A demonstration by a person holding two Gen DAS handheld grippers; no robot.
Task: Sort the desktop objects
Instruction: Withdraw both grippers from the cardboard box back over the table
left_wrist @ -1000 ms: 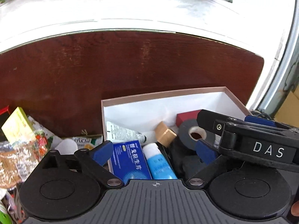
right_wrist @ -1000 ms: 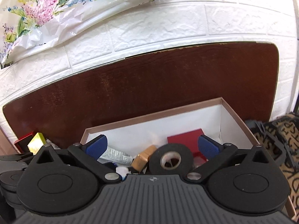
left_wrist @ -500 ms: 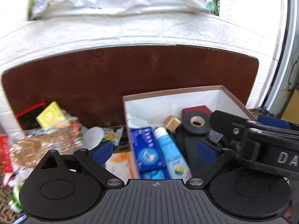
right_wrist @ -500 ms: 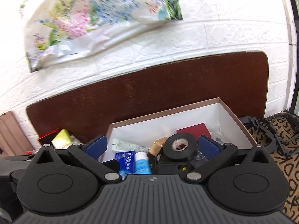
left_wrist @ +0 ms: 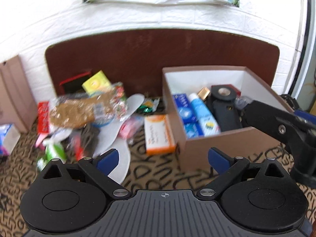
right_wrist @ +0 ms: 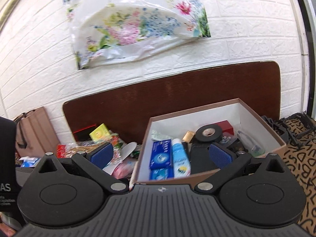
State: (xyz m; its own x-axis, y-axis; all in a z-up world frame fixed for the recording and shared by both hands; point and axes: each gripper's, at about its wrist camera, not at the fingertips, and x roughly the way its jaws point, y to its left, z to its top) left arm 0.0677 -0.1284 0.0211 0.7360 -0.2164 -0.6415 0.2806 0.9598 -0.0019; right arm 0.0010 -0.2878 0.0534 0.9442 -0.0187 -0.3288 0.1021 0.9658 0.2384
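Compared with one second ago, both cameras are now showing much more of the scene: the grippers have been pulling back and up from the box (left_wrist: 221, 141), so the pile of loose things on the left and the flowered plastic bag (right_wrist: 138, 25) on the white brick wall are coming into view. The box is sitting on the patterned cloth (left_wrist: 158, 175), against the dark wooden board (left_wrist: 158, 55).

The left gripper (left_wrist: 164, 158) is hanging with its blue pads wide apart and nothing between them; the box is lying ahead of it and to its right. Just beside the box on the left, the orange packet (left_wrist: 159, 133) is lying flat, almost straight ahead of this gripper. Further left, the cookie pack (left_wrist: 79, 111) and the yellow box (left_wrist: 96, 84) are resting in the pile.

The right gripper (right_wrist: 161, 154) is also spread wide and is carrying nothing. The box is lying directly ahead of it. Inside the box, the blue medicine box (right_wrist: 161, 156), the blue tube (right_wrist: 179, 159) and the black tape roll (right_wrist: 209, 133) are lying side by side.
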